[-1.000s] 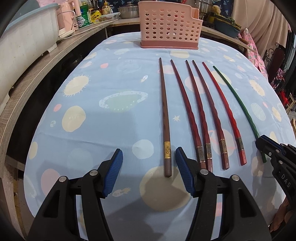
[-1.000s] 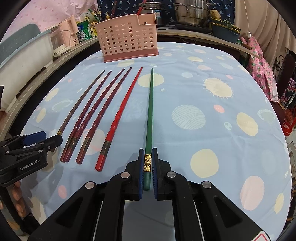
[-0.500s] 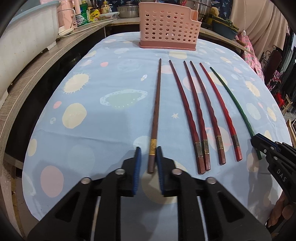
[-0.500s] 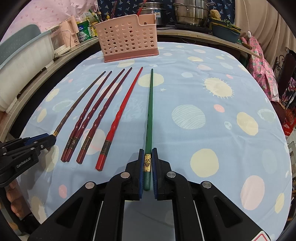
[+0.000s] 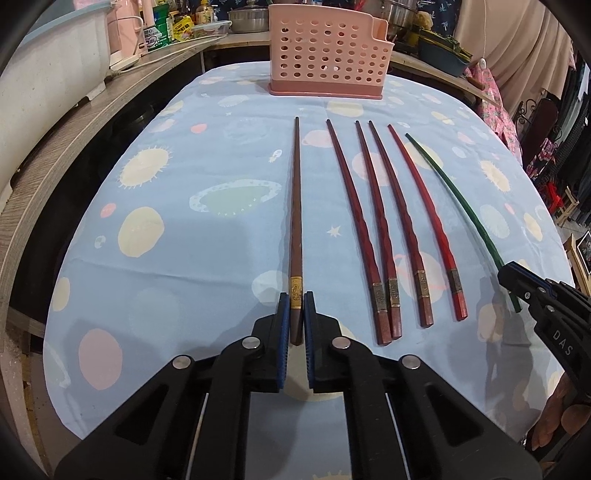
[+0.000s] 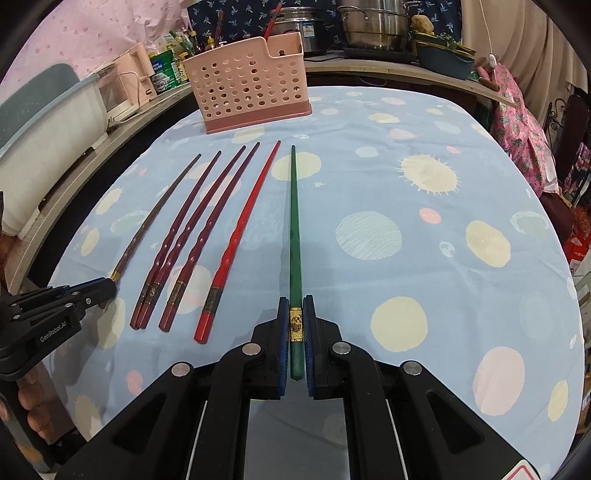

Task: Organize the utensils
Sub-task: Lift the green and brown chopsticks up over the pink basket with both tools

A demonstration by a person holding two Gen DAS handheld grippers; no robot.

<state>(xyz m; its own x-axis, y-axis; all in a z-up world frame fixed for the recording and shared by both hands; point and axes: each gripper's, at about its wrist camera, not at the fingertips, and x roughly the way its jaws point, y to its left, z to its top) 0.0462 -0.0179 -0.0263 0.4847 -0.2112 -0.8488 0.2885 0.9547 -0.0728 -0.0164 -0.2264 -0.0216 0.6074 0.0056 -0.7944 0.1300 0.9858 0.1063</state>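
Several long chopsticks lie side by side on the blue planet-print tablecloth (image 5: 177, 243). My left gripper (image 5: 296, 314) is shut on the thick end of the brown chopstick (image 5: 296, 206), the leftmost one. My right gripper (image 6: 296, 332) is shut on the thick end of the green chopstick (image 6: 294, 221), the rightmost one. Between them lie three dark red chopsticks (image 5: 369, 229) and one bright red chopstick (image 5: 424, 218). The pink perforated utensil basket (image 5: 327, 55) stands at the table's far end. Each gripper also shows at the edge of the other's view.
A wooden counter (image 5: 85, 122) runs along the left with a white bin (image 5: 44, 74), bottles and jars. Steel pots (image 6: 373, 26) and a dark basin (image 6: 443, 59) sit on the shelf behind the basket. Clothes hang at the right.
My left gripper went from wide open beside the brown chopstick to shut on its thick end. The right gripper kept its grip on the green chopstick and stayed put.
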